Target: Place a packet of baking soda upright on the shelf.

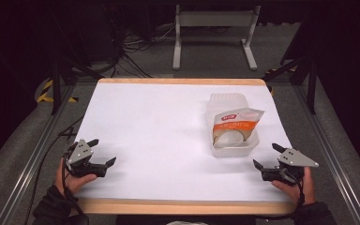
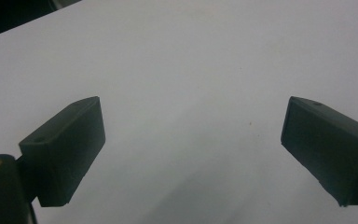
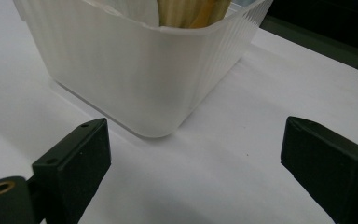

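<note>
A translucent white ribbed plastic container (image 1: 221, 151) stands right of centre on the white table (image 1: 159, 140), holding an orange and white food packet (image 1: 234, 124). In the right gripper view the container (image 3: 135, 70) rises close ahead, the packet's edge (image 3: 186, 11) showing over its rim. My right gripper (image 1: 268, 156) rests near the table's front right, a little short of the container, jaws wide apart with nothing between them (image 3: 193, 163). My left gripper (image 1: 101, 152) lies at the front left, far from the container, open over bare white table (image 2: 193, 149).
The table has a wooden edge (image 1: 183, 206) at the front. Metal rails (image 1: 23, 164) flank both sides. Behind the table stand a white frame (image 1: 213, 28) and loose cables (image 1: 131, 51) on the dark floor.
</note>
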Motion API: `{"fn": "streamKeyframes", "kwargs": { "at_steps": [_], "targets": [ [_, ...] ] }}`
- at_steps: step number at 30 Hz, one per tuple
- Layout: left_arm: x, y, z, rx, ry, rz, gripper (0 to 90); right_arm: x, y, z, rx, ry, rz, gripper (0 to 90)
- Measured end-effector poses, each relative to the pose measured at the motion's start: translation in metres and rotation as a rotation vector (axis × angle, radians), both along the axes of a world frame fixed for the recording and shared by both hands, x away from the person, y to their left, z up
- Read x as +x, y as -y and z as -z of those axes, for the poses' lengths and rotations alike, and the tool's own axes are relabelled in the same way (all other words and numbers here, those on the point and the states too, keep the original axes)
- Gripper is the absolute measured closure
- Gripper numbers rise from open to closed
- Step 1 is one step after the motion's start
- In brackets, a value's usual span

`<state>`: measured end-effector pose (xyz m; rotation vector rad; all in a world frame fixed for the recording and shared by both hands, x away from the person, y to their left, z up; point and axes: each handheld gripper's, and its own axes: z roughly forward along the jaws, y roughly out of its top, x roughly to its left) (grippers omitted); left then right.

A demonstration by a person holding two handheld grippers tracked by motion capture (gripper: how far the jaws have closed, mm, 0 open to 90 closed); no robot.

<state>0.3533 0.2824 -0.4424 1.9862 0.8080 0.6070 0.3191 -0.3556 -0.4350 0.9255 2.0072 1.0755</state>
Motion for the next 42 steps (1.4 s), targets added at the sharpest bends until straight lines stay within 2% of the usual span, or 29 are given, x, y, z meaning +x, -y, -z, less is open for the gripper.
{"fn": "streamKeyframes", "kwargs": {
  "at_steps": [3,6,12,18,19,24,42],
  "targets": [
    [-0.003,-0.011,0.0,-0.06,-0.001,-0.031,6.9,0.0,0.001,0.0,0.003,0.002,0.004,8.9],
    [-0.005,-0.017,0.002,-0.09,-0.007,-0.045,6.7,-0.001,0.002,-0.001,0.01,0.008,0.008,8.9],
    [-0.007,-0.018,0.001,-0.095,-0.002,-0.052,6.5,-0.001,0.003,-0.004,0.025,0.02,0.016,9.0],
    [-0.008,-0.015,0.0,-0.094,0.002,-0.036,6.3,-0.001,0.003,-0.004,0.027,0.021,0.024,9.0],
    [-0.008,-0.015,0.0,-0.083,0.004,-0.033,6.1,0.0,0.003,-0.004,0.028,0.02,0.027,9.0],
    [-0.01,-0.011,0.0,-0.098,-0.001,-0.039,6.1,-0.001,0.002,-0.005,0.024,0.022,0.035,9.1],
    [-0.003,0.0,0.002,-0.063,-0.02,-0.036,6.1,0.0,0.005,-0.003,0.024,0.015,0.043,9.4]
  ]
}}
